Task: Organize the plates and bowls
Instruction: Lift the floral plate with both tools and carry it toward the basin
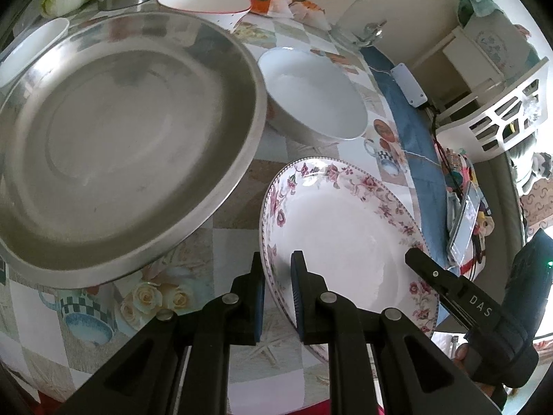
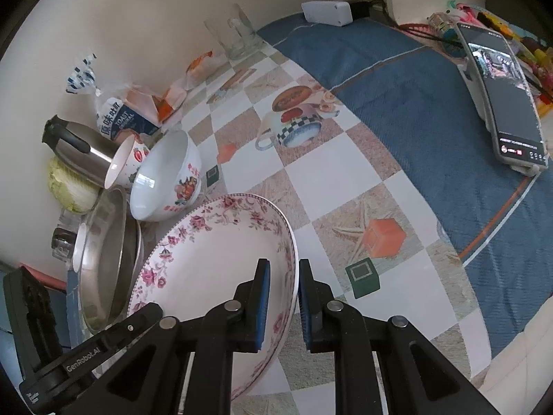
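Note:
A floral-rimmed white plate (image 1: 345,228) lies on the patterned tablecloth. My left gripper (image 1: 278,273) is shut on its left rim, one finger inside and one outside. My right gripper (image 2: 284,283) is shut on the opposite rim of the same plate (image 2: 214,263); it also shows at the lower right of the left wrist view (image 1: 449,287). A large steel plate (image 1: 121,138) sits to the left. A white bowl (image 1: 311,93) stands behind the floral plate. A red-trimmed bowl (image 1: 207,3) sits farther back.
A steel kettle (image 2: 76,152), cabbage (image 2: 69,186) and a toast bag (image 2: 121,121) stand along the wall. Two glasses (image 2: 235,34) stand at the back. A phone (image 2: 504,97) leans on a stand over the blue cloth (image 2: 414,97). Another white bowl's rim (image 1: 31,48) shows far left.

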